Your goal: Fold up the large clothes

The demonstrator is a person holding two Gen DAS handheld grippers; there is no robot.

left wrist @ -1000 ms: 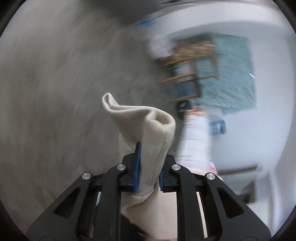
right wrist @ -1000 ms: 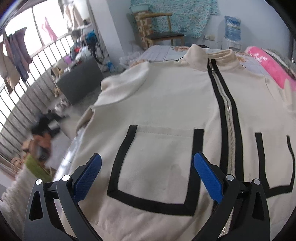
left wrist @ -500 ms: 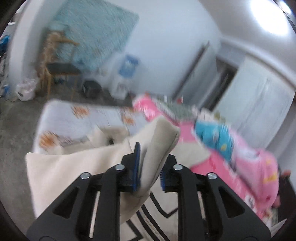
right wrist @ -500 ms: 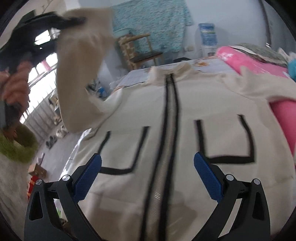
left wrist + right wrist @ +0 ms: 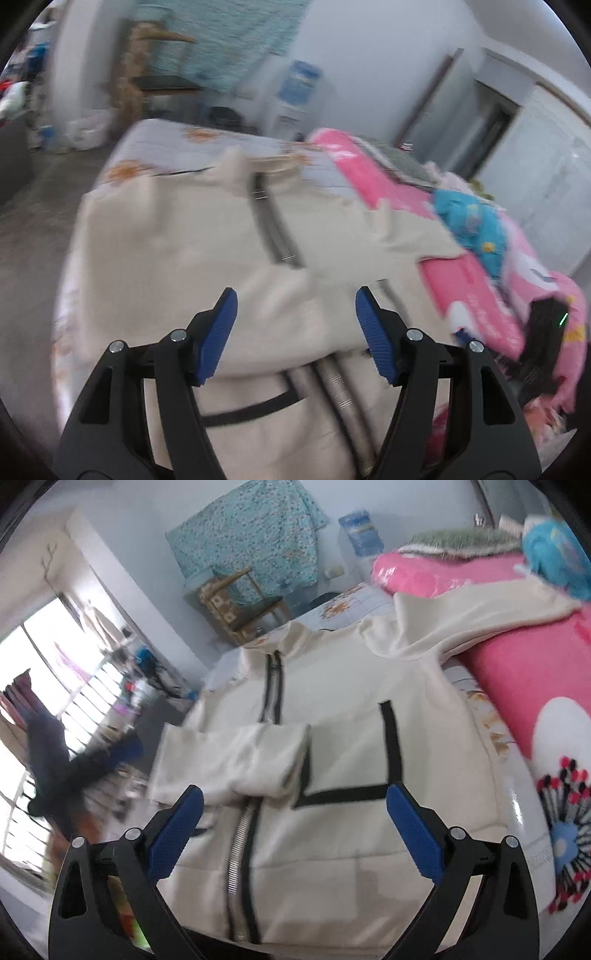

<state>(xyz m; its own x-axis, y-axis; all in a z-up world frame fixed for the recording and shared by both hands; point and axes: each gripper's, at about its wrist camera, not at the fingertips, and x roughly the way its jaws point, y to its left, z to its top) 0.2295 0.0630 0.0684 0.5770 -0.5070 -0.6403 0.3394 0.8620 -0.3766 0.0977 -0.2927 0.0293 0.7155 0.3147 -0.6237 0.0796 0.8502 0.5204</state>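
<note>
A cream zip-up jacket with black trim lies face up on the bed; it also shows in the left wrist view. Its left sleeve is folded across the chest over the zipper. The other sleeve lies stretched out over a pink quilt. My left gripper is open and empty just above the folded sleeve. My right gripper is open and empty above the jacket's hem, near the zipper.
A pink quilt and a blue pillow lie on the right side of the bed. A wooden chair and a water dispenser stand beyond the bed. A window with railings is at the left.
My left gripper carried the sleeve over the jacket, opened and let it go; the sleeve now lies across the chest. My right gripper stayed open and turned to the right.
</note>
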